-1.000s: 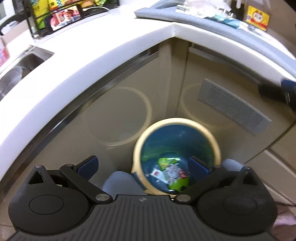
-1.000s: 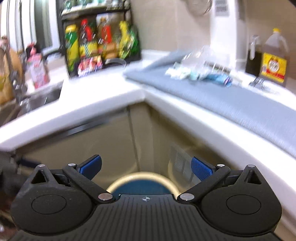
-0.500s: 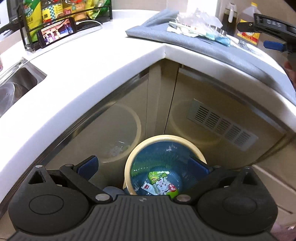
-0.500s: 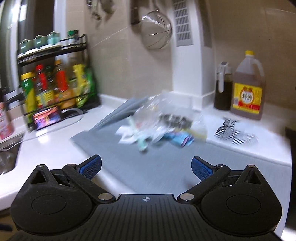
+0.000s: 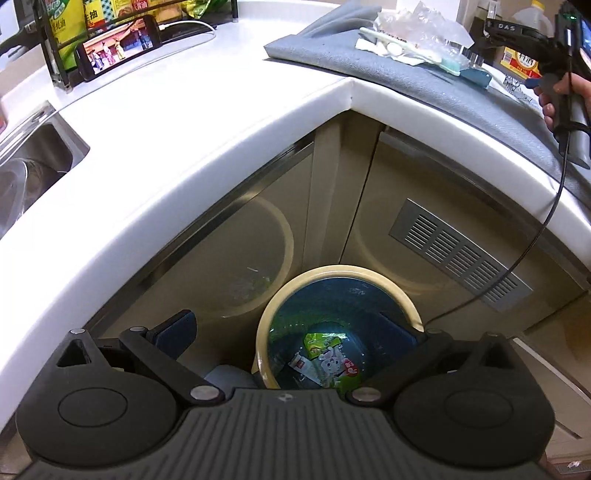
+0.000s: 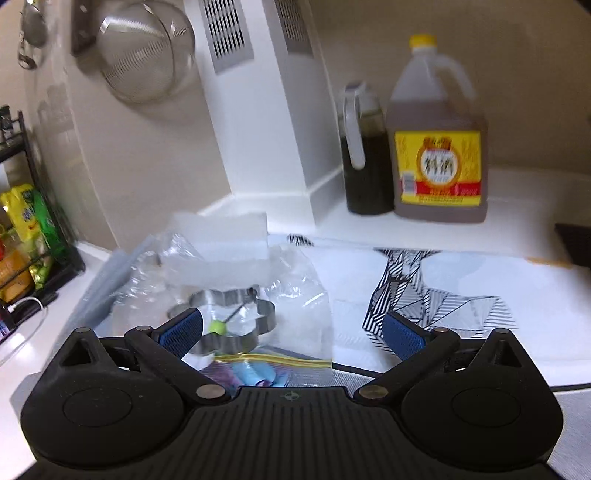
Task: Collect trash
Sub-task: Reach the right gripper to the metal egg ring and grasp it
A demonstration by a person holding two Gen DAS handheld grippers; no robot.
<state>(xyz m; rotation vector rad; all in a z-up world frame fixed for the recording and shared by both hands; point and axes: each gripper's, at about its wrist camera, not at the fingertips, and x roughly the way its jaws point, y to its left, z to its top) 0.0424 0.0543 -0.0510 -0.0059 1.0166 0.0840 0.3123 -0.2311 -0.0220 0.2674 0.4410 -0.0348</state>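
Observation:
A round bin (image 5: 400, 293) with a cream rim and blue liner stands on the floor in the cabinet corner, holding green and white wrappers (image 5: 328, 358). My left gripper (image 5: 288, 332) hovers open above it, nothing between its fingers. On the counter's grey mat (image 5: 424, 79) lies a pile of trash (image 5: 413, 33). In the right wrist view this pile is a crumpled clear plastic bag (image 6: 295, 284), a metal ring mould (image 6: 236, 314) and blue bits (image 6: 255, 373). My right gripper (image 6: 291, 328) is open just over the pile; a hand (image 5: 557, 92) holds it.
A sink (image 5: 29, 162) sits at the left and a phone (image 5: 118, 48) leans on a bottle rack. An oil jug (image 6: 437, 147), a dark bottle (image 6: 364, 155) and a patterned cloth (image 6: 424, 291) lie behind the pile. A strainer (image 6: 144, 48) hangs on the wall.
The right gripper has risen from beside the bin to counter height and closed in on the trash pile. The left gripper drew back slightly, still open over the bin.

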